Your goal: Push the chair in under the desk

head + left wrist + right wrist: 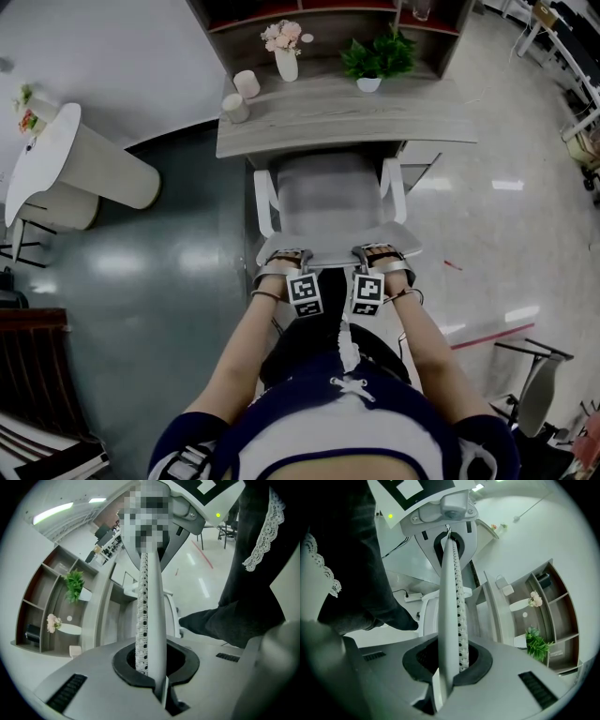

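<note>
The grey chair [328, 202] with white armrests stands facing the wooden desk [347, 117], its seat front just under the desk's edge. I stand behind it, and both grippers hold the top edge of its backrest [333, 248]. My left gripper [286, 258] is shut on the backrest's left part, my right gripper [375, 255] on its right part. In the left gripper view the thin perforated backrest edge [151, 620] runs up from between the closed jaws of the left gripper [152, 667]. The right gripper view shows the same backrest edge [452, 597] clamped in the right gripper [450, 660].
On the desk stand a vase of flowers [284, 52], a potted plant [375, 58] and two candles [242, 94], with shelves behind. A white round table [42, 159] is at the left. Another chair [534, 394] and a red floor line [487, 336] lie to the right.
</note>
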Available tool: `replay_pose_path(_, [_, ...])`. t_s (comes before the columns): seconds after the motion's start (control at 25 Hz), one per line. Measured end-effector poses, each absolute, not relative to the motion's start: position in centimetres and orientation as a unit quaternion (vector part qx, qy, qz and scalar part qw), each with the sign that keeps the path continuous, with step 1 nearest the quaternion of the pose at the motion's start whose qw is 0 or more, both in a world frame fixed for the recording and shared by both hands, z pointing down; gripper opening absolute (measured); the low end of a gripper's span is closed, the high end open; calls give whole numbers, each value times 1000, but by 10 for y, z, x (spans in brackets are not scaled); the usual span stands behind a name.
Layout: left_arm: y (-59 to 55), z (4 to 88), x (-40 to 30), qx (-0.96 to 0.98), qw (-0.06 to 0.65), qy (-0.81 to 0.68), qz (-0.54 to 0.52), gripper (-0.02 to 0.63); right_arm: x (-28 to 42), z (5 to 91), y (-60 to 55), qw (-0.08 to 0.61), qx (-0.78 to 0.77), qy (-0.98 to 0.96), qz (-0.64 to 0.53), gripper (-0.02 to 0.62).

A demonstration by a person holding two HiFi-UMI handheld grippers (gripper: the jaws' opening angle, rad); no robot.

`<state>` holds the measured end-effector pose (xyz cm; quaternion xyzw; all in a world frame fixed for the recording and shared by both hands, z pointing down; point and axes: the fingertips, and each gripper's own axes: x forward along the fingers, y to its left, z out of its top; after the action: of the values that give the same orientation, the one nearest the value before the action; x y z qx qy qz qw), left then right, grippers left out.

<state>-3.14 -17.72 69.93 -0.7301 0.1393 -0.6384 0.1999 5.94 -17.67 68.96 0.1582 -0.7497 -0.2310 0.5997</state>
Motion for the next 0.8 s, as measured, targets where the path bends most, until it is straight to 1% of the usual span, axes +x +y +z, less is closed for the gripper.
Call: replay_pose_path(0.8, [-206, 698, -31, -728, 211, 137, -638, 11, 61, 690, -205, 606, 162, -746, -224, 29])
